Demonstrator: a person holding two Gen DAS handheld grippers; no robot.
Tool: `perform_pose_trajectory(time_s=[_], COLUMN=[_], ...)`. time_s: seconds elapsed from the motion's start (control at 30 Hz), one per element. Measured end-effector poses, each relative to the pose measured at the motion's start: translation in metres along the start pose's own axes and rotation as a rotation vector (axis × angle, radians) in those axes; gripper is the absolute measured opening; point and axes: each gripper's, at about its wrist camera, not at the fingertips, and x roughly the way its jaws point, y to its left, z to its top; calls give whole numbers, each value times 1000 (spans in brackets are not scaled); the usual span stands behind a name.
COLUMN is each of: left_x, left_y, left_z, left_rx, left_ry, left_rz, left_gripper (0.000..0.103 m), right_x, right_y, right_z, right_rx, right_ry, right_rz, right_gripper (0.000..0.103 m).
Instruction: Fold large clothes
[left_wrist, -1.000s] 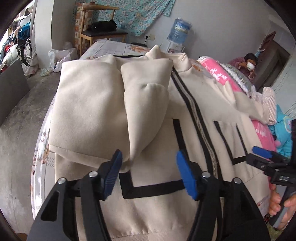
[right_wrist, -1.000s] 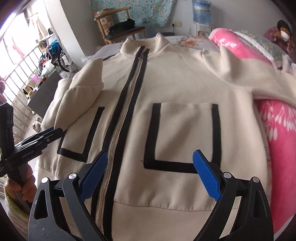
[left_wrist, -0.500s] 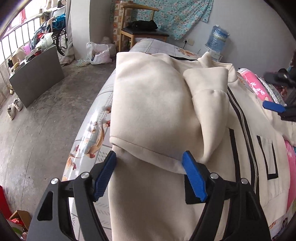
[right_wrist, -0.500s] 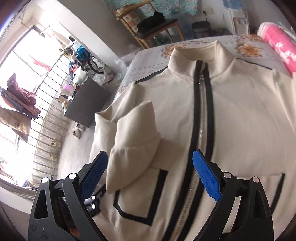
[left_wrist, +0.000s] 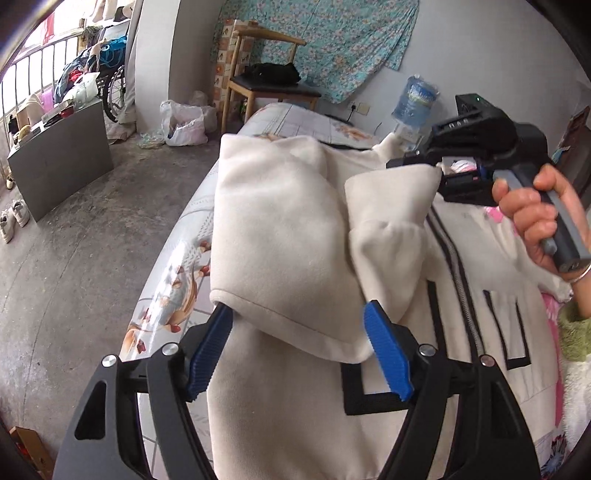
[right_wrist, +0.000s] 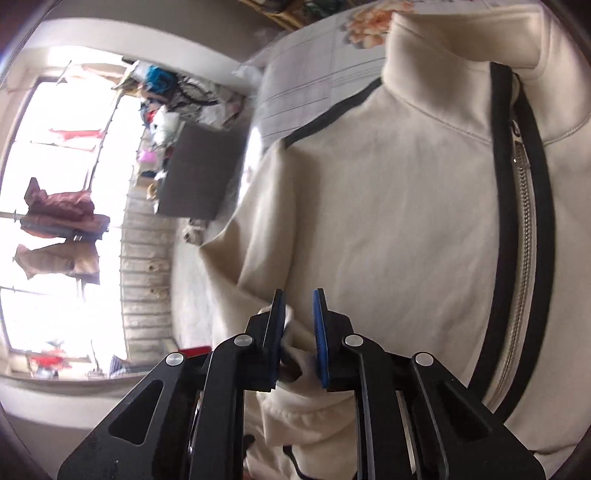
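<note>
Cream zip jacket lies front-up on the bed, collar toward the far end, hem at the near edge. Its outer side panel is already folded in over the body along the bed's floor-side edge, and the sleeve is doubled back on top of that fold.

Right gripper: jaws have just been closing, now narrow, with a bunch of cream sleeve cloth between the blue pads. Looks like a pinch on the sleeve fold near the shoulder. From the left wrist camera the same tool sits at the upper end of the sleeve, with the person's hand round the grey handle. My guess is the grip is up there so the sleeve can be drawn straight, parallel to the zip.

Left gripper: jaws wide, holding nothing. They straddle the lower hemmed edge of the folded-in panel; the pads are near the cloth but not pressing it. Probably lined up to take that edge and keep the fold from sliding while the sleeve gets tidied.

Risk: thick fleece springs back, so the fold may open if only one end is held.

Other half of the jacket, toward the pink bedding, is not yet folded.
</note>
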Motion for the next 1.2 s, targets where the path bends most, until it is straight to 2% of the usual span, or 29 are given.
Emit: perform_pose_trajectory(time_s=[0.1,0.2,0.27,0.33,0.43,0.5,0.57,0.67,0.73,0.83,0.93,1.07,1.2], left_x=[-11,-13,-13,-11,-3,4,8,8,4,2,7,8,8], left_y=[-6,-15,-22,-26,-28,-23,-15,-3,3,8,11,11,11], left_z=[9,17,19,20,15,10,4,-4,-9,-19,-27,-33,-35], left_rx=[10,21,25,26,22,15,2,-27,-40,-47,-49,-32,-21], left_ry=[-41,-53,-56,-52,-18,13,38,57,55,56,59,28,17], left_rz=[-63,-102,-120,-122,-87,-45,-23,-10,-11,4,33,55,60], left_gripper=[72,72,72,72,72,72,72,71,71,71,71,71,71], right_x=[-29,-57,-71,-78,-84,-93,-106,-122,-127,-109,-78,-52,-42], right_y=[11,8,1,-12,-40,-55,-65,-76,-84,-92,-94,-93,-88], right_z=[-42,-88,-121,-151,-182,-202,-217,-225,-231,-230,-224,-216,-211], right_rx=[-128,-220,-261,-291,-242,-189,-139,-32,60,181,286,372,399], right_ry=[18,19,14,0,4,-24,-82,-194,-244,-248,-191,-155,-152], right_rz=[58,48,-12,-109,-184,-178,-183,-124,-22,125,243,257,182], right_gripper=[13,13,16,18,23,31,44,57,61,61,61,56,49])
